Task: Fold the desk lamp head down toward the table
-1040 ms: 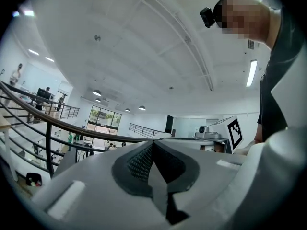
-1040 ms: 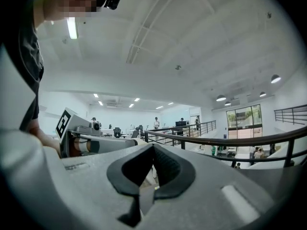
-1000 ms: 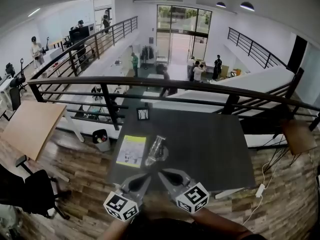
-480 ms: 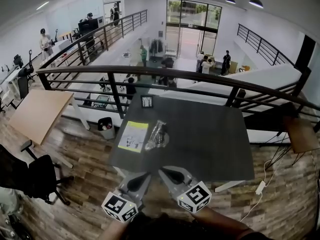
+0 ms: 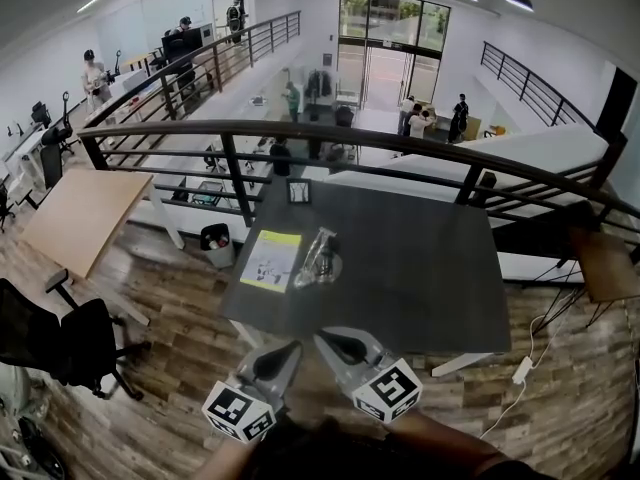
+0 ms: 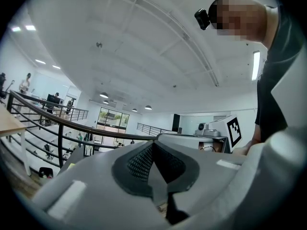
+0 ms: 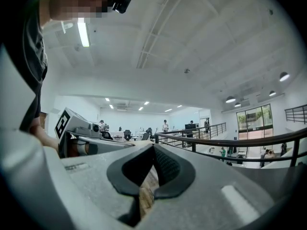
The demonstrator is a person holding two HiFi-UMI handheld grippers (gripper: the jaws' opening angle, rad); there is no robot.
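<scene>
On the dark table [image 5: 420,288] lies a clear plastic wrap with a dark object inside [image 5: 318,258]; I cannot tell whether it is the lamp. A small black-framed square thing [image 5: 299,191] stands at the far edge by the railing. Both grippers hang side by side at the table's near edge, well short of these things. My left gripper [image 5: 292,347] [image 6: 152,145] is shut with nothing between its jaws. My right gripper [image 5: 322,337] [image 7: 153,147] is shut and empty too. Both point level toward the table.
A yellow-green sheet [image 5: 270,260] lies left of the plastic wrap. A black railing [image 5: 330,138] runs behind the table, with an open drop to a lower floor beyond. A wooden desk [image 5: 75,213] and a black office chair [image 5: 60,343] stand at the left on the wooden floor.
The table has slid a little up and away in the head view. Both grippers, earlier over its near edge, now sit just at that edge. Both stay shut.
</scene>
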